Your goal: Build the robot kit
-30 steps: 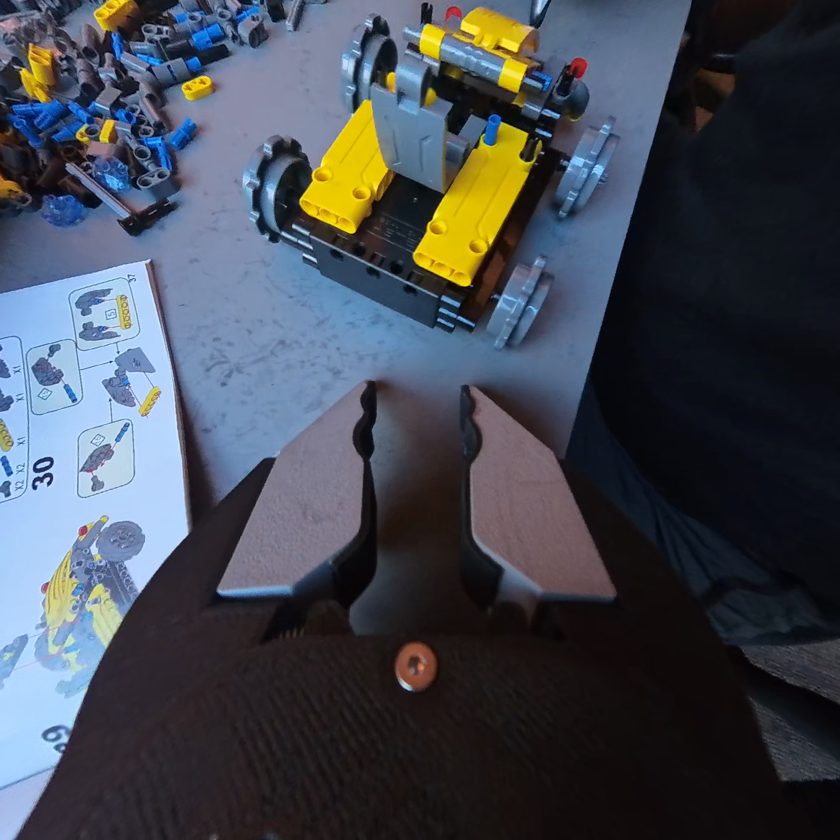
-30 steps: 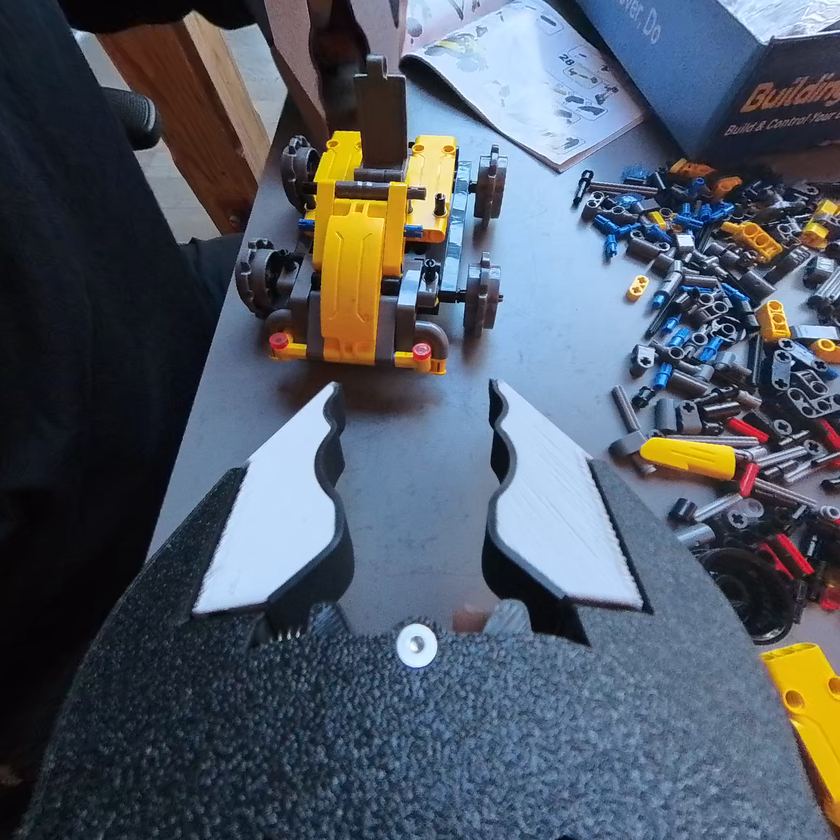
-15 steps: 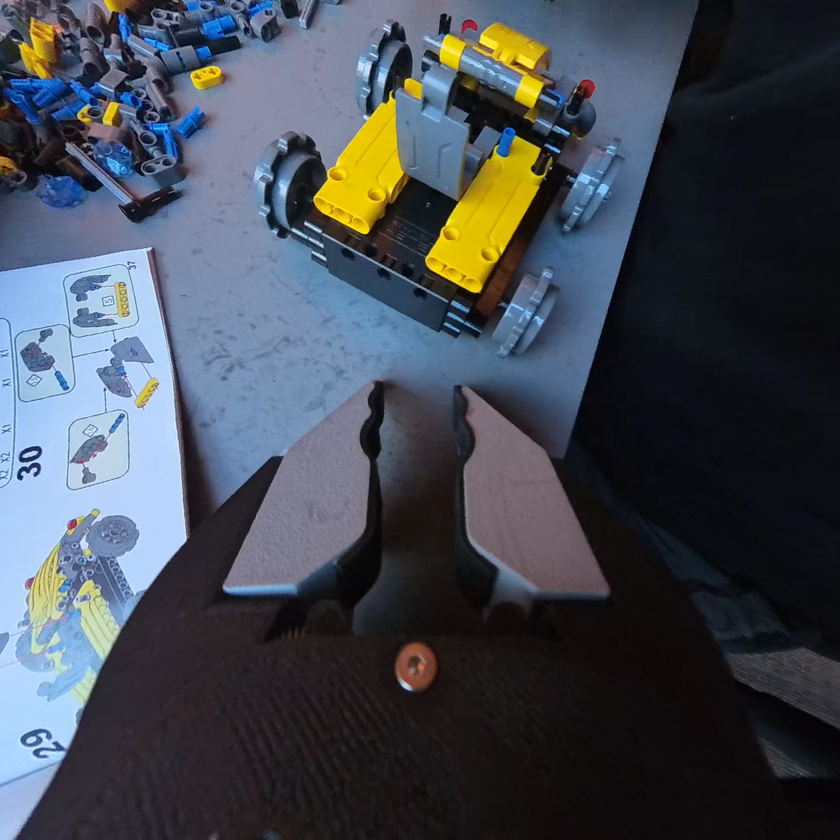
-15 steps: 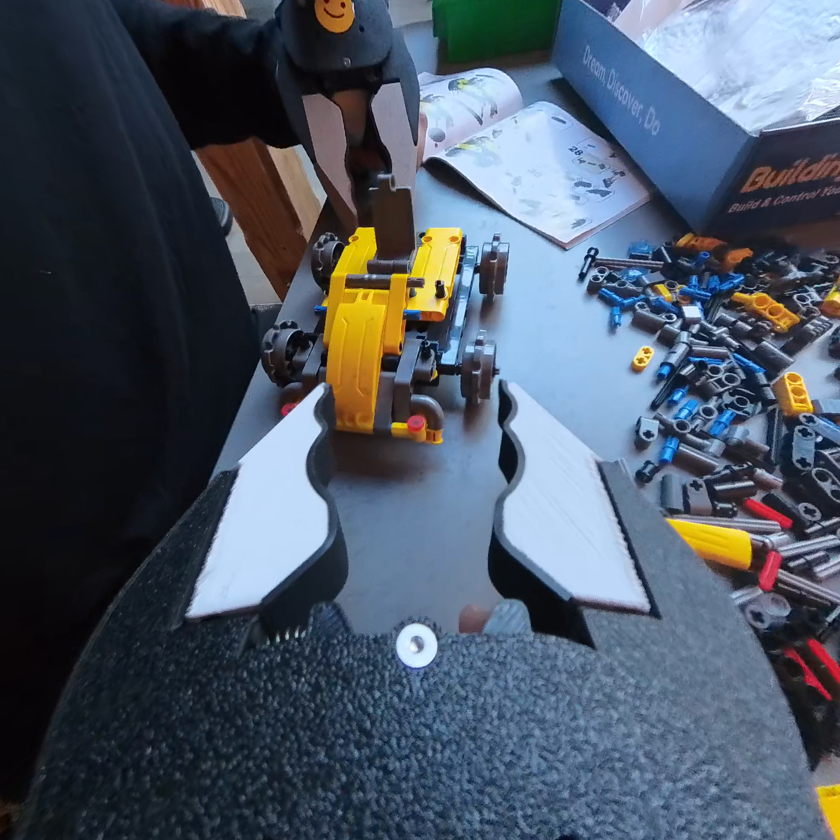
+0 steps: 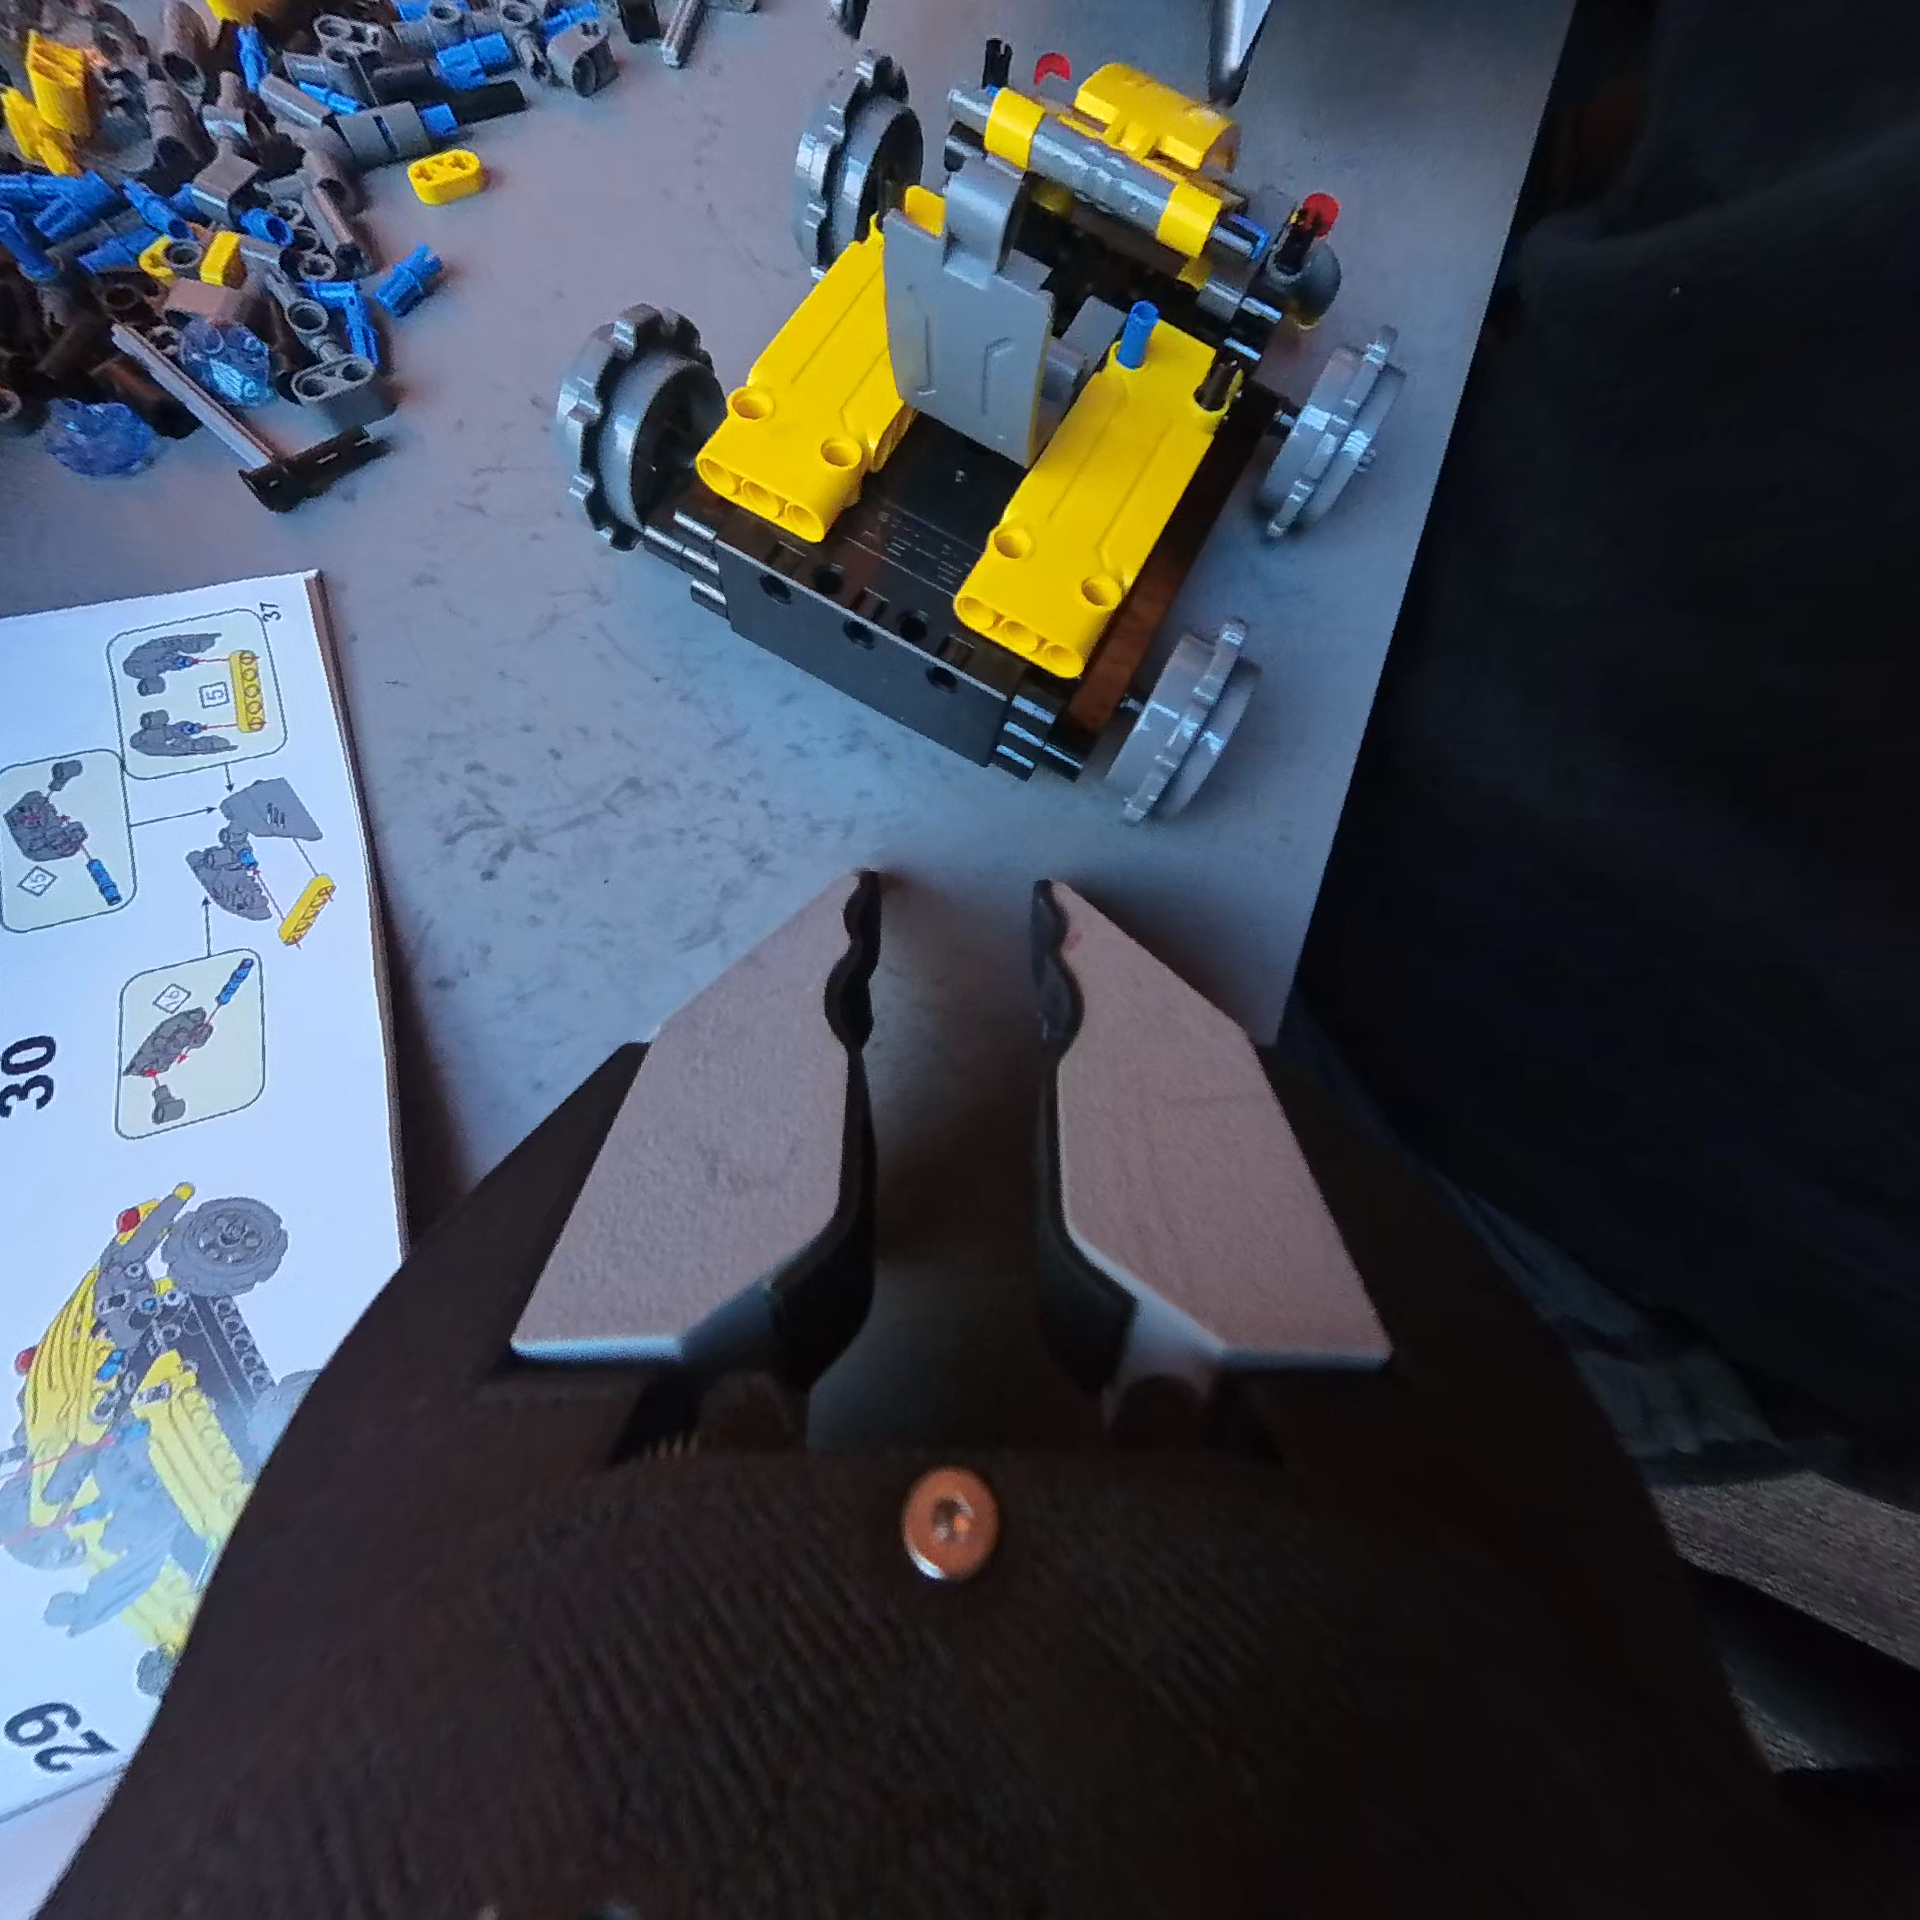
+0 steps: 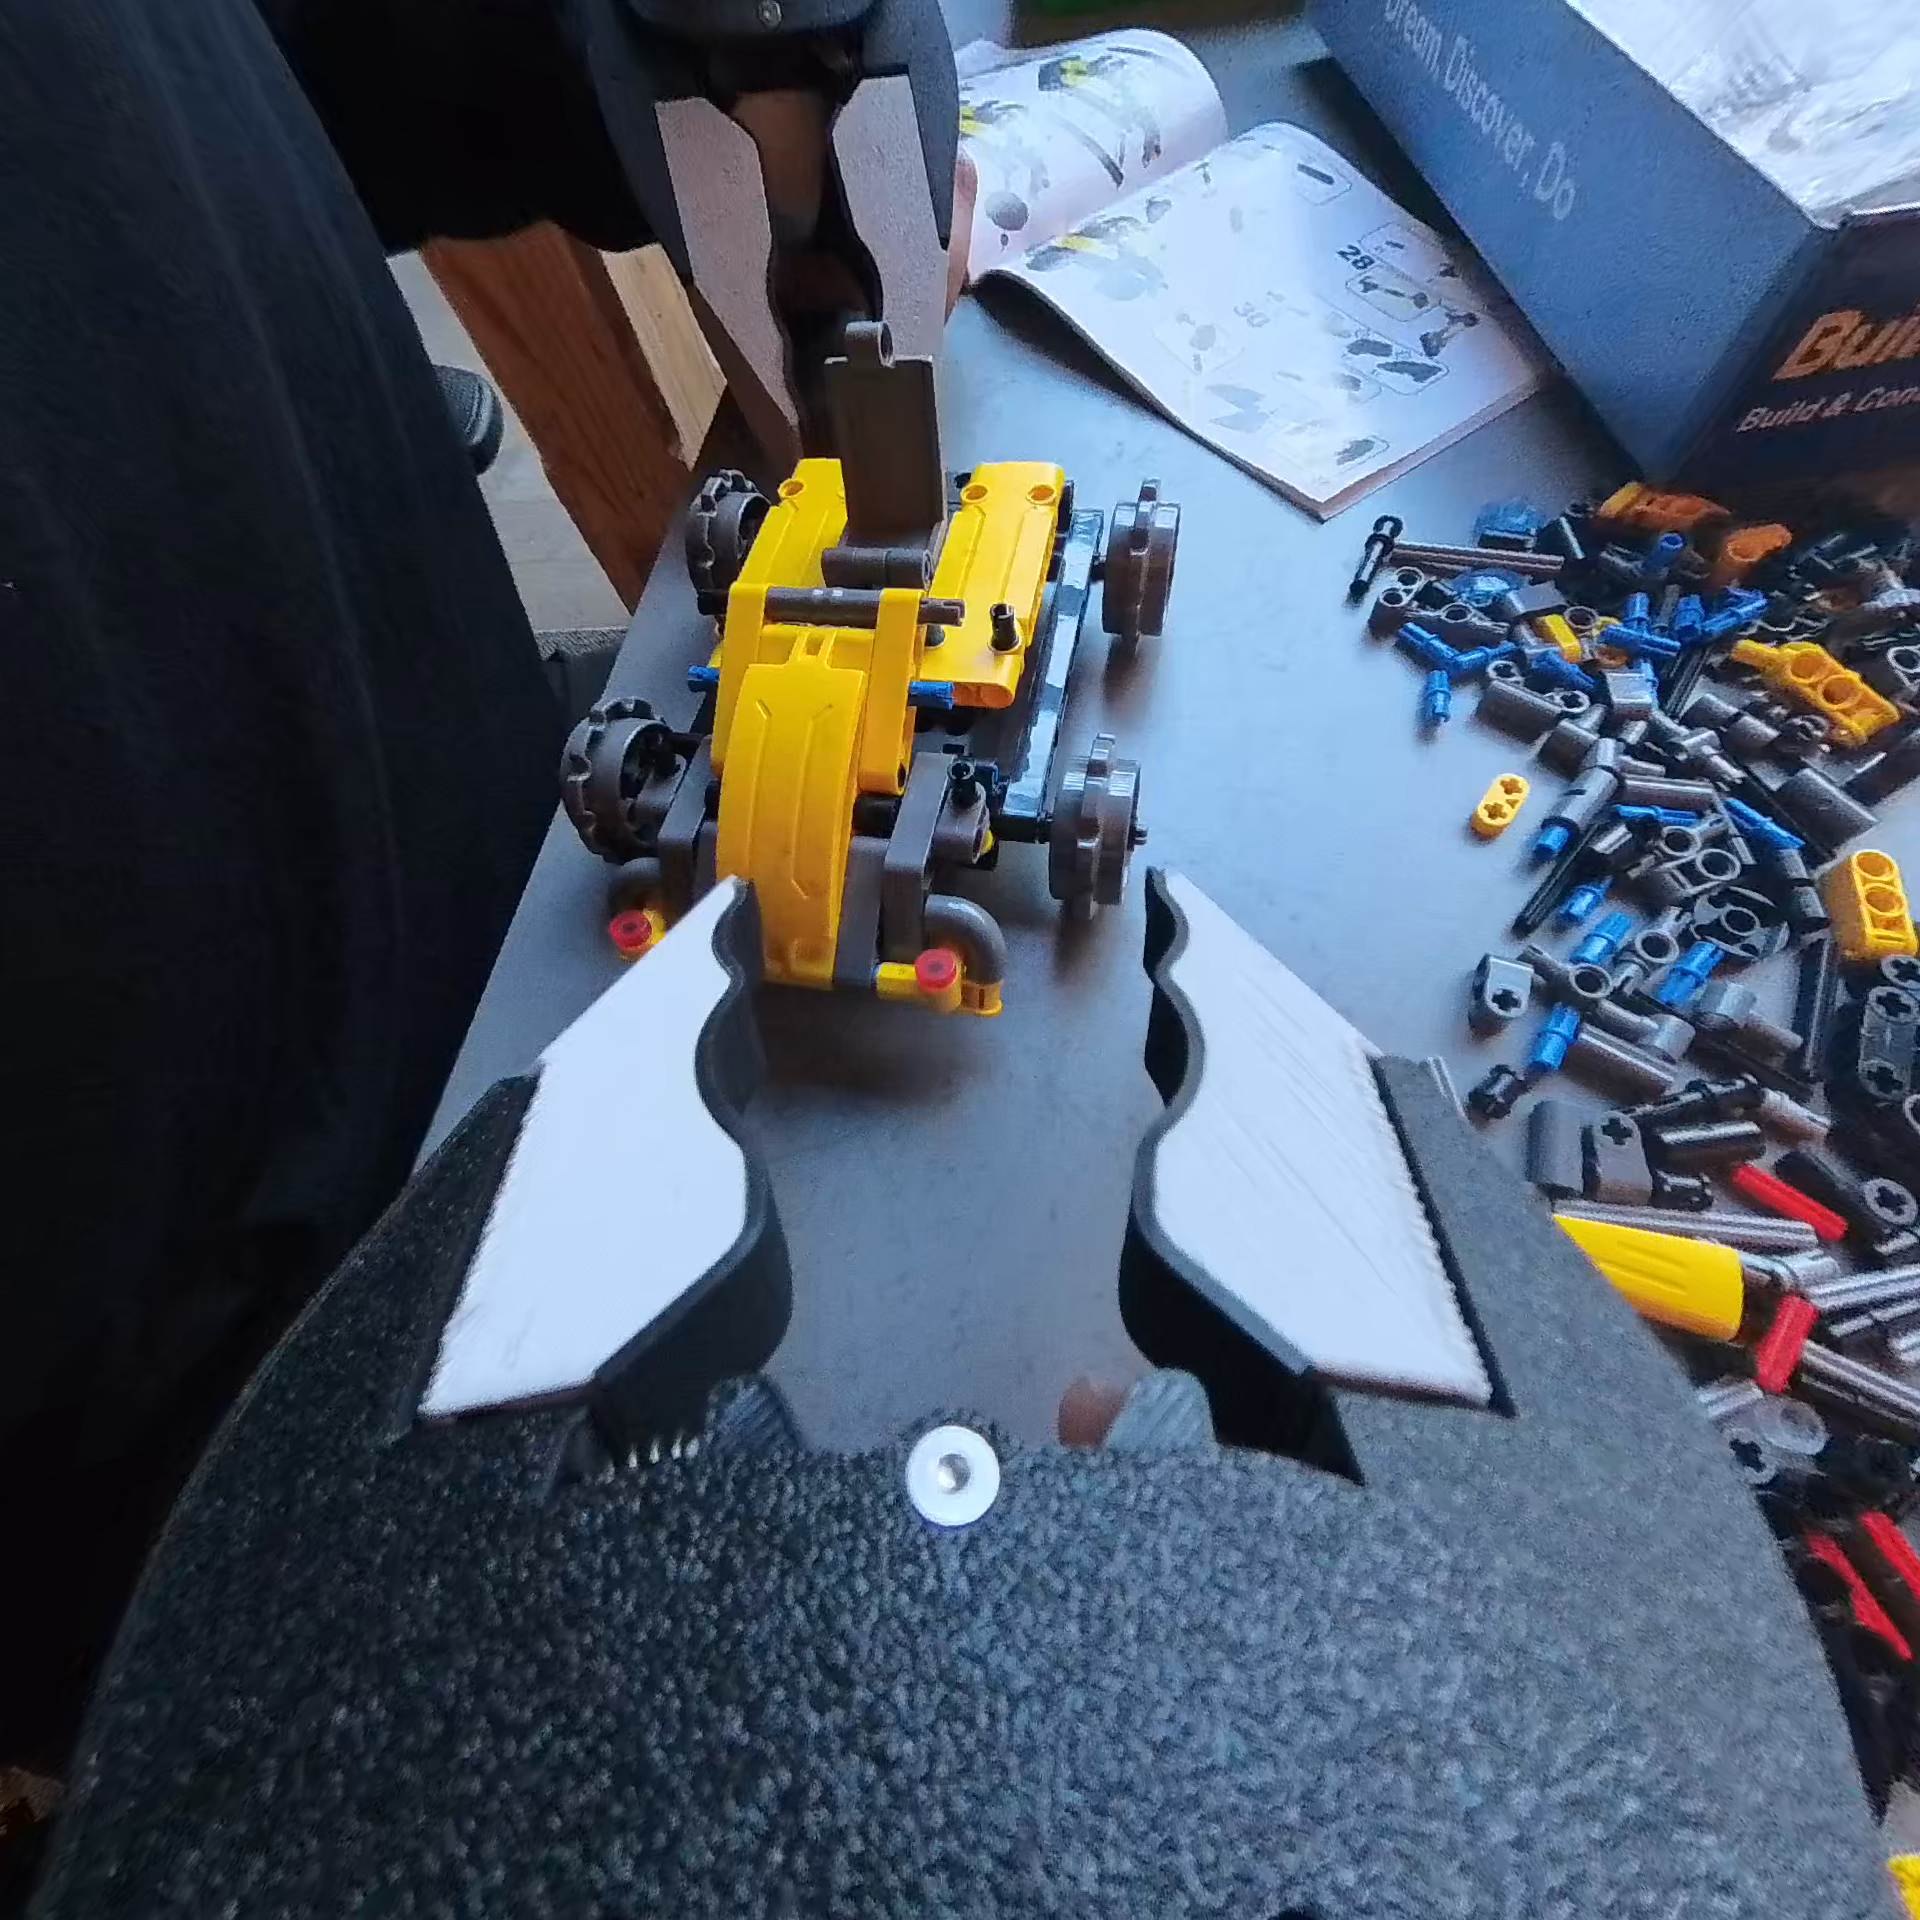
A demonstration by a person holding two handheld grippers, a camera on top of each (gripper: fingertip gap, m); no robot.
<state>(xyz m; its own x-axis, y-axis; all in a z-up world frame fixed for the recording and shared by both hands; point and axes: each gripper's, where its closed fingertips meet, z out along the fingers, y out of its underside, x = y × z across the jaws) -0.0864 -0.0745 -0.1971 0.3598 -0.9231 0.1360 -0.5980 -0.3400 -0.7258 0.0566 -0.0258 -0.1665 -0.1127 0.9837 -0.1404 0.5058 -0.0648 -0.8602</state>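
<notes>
Yellow brick-built car [image 6: 873, 727] sat centre frame near tabletop [image 5: 582, 727] edge. Left hand-held gripper [image 5: 951, 899] and right hand-held gripper [image 6: 940, 904] both gaped, empty. Risk: a nudge could tip it off.

The half-built plastic brick vehicle [image 5: 966, 416] is bright yellow over a black base, with grey toothed wheels, a grey upright panel and small red studs at its front. Beneath it the matte surface [image 5: 582, 769] is scuffed grey. Left of the vehicle, the loose heap of small plastic parts [image 5: 208, 208] mixes blue, grey, black and yellow. The open paper instruction booklet [image 5: 177, 1039] is white with pale yellow boxes. The left gripper [image 5: 951, 904] has tan fingers [image 5: 717, 1164] on black; the right gripper [image 6: 940, 914] has white fingers [image 6: 613, 1216] on speckled black.
</notes>
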